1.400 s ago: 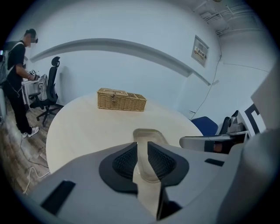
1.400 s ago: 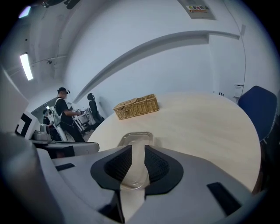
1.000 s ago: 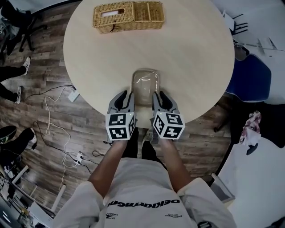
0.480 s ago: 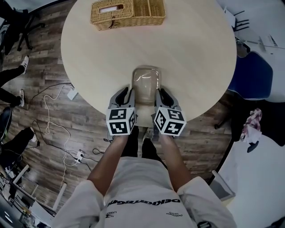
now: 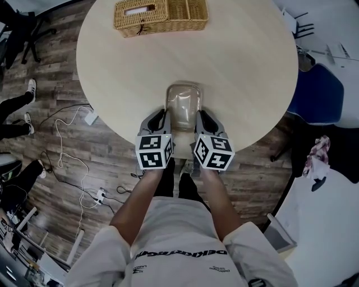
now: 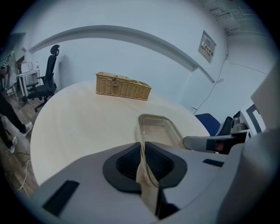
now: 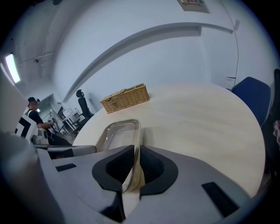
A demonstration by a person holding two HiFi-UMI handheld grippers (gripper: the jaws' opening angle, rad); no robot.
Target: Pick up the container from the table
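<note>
1. Both my arms reach straight out in front of me, side by side, with my elbows close to my body.
2. My left gripper (image 5: 161, 119) is at the left side of the container (image 5: 183, 103). My right gripper (image 5: 202, 119) is at its right side.
3. The left gripper is squeezed tight on the container's left wall. In the left gripper view the thin clear wall stands between the two dark pads.
4. The right gripper pinches the right wall the same way, with its pads pressed on both sides of the rim.
5. The container is clear and long, with round corners. It is at the near edge of the round table (image 5: 241, 56), right in front of me. I cannot tell if its bottom touches the table.
6. The cubes with square marks face up at me and sit past the table's edge, over the wooden floor (image 5: 73, 140).
7. A woven basket (image 5: 161, 15) sits at the far side of the table, well apart from the container.
</note>
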